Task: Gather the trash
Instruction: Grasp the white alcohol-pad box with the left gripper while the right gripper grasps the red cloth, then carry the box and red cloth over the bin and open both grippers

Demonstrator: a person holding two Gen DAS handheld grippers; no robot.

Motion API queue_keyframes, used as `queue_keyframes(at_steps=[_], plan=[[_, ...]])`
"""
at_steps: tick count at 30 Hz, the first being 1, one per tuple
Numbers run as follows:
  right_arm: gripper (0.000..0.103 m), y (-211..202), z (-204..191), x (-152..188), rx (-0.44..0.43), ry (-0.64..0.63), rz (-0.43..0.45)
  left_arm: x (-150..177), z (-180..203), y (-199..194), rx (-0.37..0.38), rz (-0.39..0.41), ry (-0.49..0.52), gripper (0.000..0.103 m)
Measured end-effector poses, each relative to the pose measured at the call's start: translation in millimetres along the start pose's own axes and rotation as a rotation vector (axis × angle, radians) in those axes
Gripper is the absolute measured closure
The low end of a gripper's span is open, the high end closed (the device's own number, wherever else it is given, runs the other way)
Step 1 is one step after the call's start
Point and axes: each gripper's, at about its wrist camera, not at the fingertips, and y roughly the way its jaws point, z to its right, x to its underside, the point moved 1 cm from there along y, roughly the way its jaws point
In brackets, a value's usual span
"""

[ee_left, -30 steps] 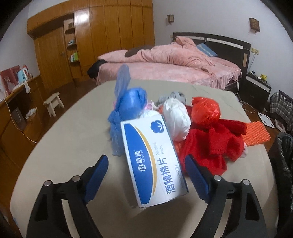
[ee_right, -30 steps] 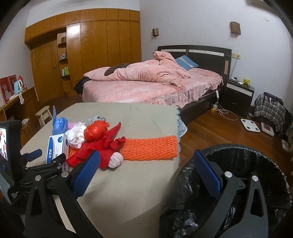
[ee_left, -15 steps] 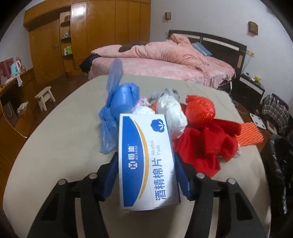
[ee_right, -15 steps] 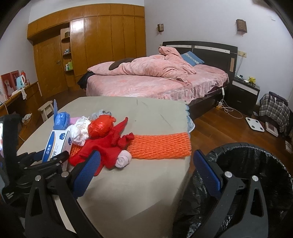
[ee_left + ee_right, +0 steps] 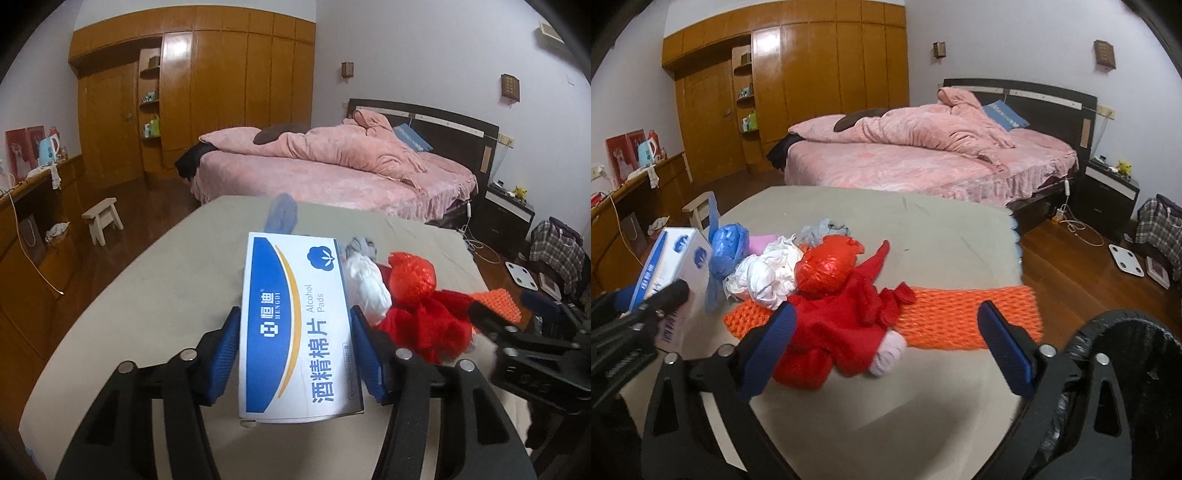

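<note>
Trash is heaped on the left part of the grey table (image 5: 945,236), with the black-lined bin (image 5: 1126,369) at the near right corner. Largest is the orange foam net (image 5: 971,317), lying flat across the table toward its right edge; on its left end sits the red cloth (image 5: 846,314), topped by a red plastic ball (image 5: 823,269), then a white bag (image 5: 764,277) and a blue bag (image 5: 727,247). The left gripper (image 5: 295,350) is clamped on the alcohol pads box (image 5: 295,325), at the heap's left side. The right gripper (image 5: 886,339) hangs near the red cloth, its jaws closing with nothing gripped.
</note>
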Motion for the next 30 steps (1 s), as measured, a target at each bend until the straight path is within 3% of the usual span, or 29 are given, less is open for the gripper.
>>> queue_keyframes(at_steps=[7, 11, 12, 14, 30], plan=[[0.033, 30.0, -15.5, 6.5, -0.051, -0.023, -0.099, -1.2, -8.5, 3.4, -0.012, 0.006, -0.014, 0.046], [0.063, 34.4, -19.1, 8.3, -0.081, -0.042, -0.112, 3.1, -10.5, 5.1, -0.009, -0.003, -0.016, 0.046], [0.078, 32.6, -19.6, 6.3, -0.102, -0.055, -0.103, 2.9, -10.3, 5.3, -0.008, -0.004, -0.015, 0.046], [0.091, 30.5, -19.1, 3.6, -0.144, -0.058, -0.108, 3.4, -9.6, 4.3, -0.007, -0.003, -0.015, 0.046], [0.094, -54.3, -5.6, -28.5, -0.264, -0.025, 0.061, -10.2, 10.0, -26.2, 0.036, 0.051, 0.004, 0.046]])
